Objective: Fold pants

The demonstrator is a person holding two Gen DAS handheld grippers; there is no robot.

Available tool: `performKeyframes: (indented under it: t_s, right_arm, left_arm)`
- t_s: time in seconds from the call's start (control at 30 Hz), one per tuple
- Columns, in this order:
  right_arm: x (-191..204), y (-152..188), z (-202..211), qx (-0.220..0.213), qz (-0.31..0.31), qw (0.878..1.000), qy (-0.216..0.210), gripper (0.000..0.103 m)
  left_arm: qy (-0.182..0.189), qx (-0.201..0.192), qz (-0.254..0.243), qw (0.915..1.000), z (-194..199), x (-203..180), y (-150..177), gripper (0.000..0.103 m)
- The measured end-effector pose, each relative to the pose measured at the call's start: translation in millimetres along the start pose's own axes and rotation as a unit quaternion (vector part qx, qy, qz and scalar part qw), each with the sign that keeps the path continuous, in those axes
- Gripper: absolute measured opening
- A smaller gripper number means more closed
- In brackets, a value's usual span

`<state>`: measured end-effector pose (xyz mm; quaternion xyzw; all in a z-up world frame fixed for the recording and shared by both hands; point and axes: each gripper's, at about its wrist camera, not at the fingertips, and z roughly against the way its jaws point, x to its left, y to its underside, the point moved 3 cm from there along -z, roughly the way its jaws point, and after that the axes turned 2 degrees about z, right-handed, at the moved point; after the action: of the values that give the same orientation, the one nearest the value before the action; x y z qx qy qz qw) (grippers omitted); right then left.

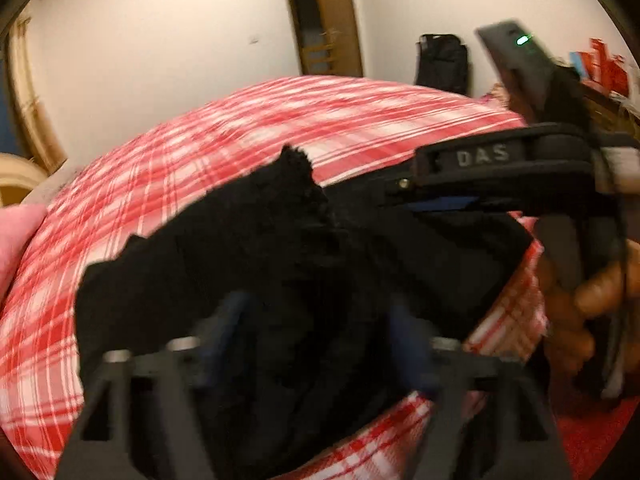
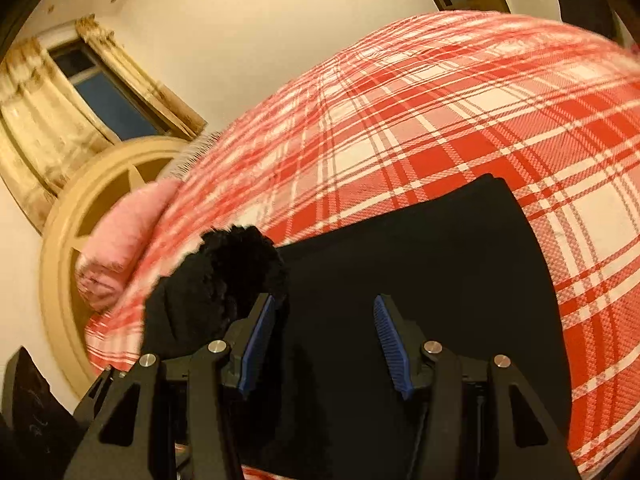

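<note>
my left claw [image 1: 316, 336] hangs spread wide with nothing pinched, over the black pants [image 2: 420, 264] lying bunched on the red plaid bedspread [image 2: 460, 112], while my right claw [image 2: 324, 340] sits half apart, empty, probably lining up the next fold.

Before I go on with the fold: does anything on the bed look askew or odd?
Yes. The black pants lie mostly flat on the red plaid bedspread, but one fuzzy end is bunched up and sticking above the fold, near the pink pillow. It looks unaligned. Nothing seems spilled or damaged.
</note>
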<state>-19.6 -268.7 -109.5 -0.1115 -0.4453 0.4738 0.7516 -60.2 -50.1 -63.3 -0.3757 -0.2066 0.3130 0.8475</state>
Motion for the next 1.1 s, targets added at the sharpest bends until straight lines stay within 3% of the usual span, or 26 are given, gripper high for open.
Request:
performKeyframes:
  t_s: [0.13, 0.27, 0.37, 0.47, 0.5, 0.57, 0.67, 0.8, 0.87, 0.9, 0.97, 1.0, 1.1]
  right_arm:
    - [5.2, 0.8, 6.6, -0.004, -0.021, 0.998, -0.051, 0.054]
    - [17.5, 7.7, -1.4, 0.013, -0.015, 0.997, -0.078, 0.060]
    - [23.9, 15.6, -10.5, 0.036, -0.017, 0.995, -0.088, 0.069]
    - [34.5, 27.4, -23.6, 0.064, 0.003, 0.994, -0.088, 0.073]
    - [38.1, 30.7, -26.9, 0.068, 0.017, 0.994, -0.081, 0.073]
    - [49.2, 35.1, -30.7, 0.061, 0.058, 0.995, -0.062, 0.073]
    - [62.4, 39.8, -37.0, 0.056, 0.105, 0.992, -0.038, 0.073]
    - [74.3, 46.6, -42.2, 0.055, 0.161, 0.985, -0.013, 0.073]
    - [83.8, 52.5, -44.7, 0.058, 0.206, 0.977, 0.005, 0.064]
    - [85.6, 53.9, -45.0, 0.061, 0.220, 0.973, 0.009, 0.049]
    - [90.4, 56.5, -44.3, 0.059, 0.243, 0.968, 0.022, 0.044]
    - [90.4, 55.6, -43.1, 0.057, 0.242, 0.968, 0.021, 0.039]
    - [82.1, 51.3, -42.3, 0.057, 0.218, 0.974, 0.012, 0.038]
  left_arm:
    - [-0.009, -0.044, -0.004, 0.9990, 28.2, 12.2, -4.6, 0.094]
    - [-0.014, -0.059, 0.059, 0.9964, 48.2, 48.5, -8.8, 0.100]
    - [-0.058, -0.034, 0.130, 0.9892, 43.1, 81.7, 2.1, 0.100]
    - [-0.116, 0.033, 0.204, 0.9716, 21.8, 111.1, 19.4, 0.098]
    - [-0.138, 0.061, 0.228, 0.9618, 13.9, 120.4, 26.1, 0.095]
    - [-0.154, 0.080, 0.253, 0.9517, 9.3, 127.4, 34.1, 0.093]
    - [-0.174, 0.088, 0.270, 0.9429, 9.9, 131.0, 40.6, 0.094]
    - [-0.210, 0.097, 0.260, 0.9374, 11.6, 131.6, 46.0, 0.095]
    - [-0.219, 0.101, 0.259, 0.9351, 9.3, 136.1, 46.1, 0.095]
    - [-0.221, 0.103, 0.259, 0.9347, 7.9, 139.2, 45.6, 0.095]
    - [-0.230, 0.107, 0.252, 0.9337, 7.3, 139.9, 45.4, 0.095]
    - [-0.239, 0.111, 0.245, 0.9330, 7.4, 137.7, 45.2, 0.095]
    - [-0.250, 0.119, 0.236, 0.9315, -0.2, 140.9, 41.5, 0.095]
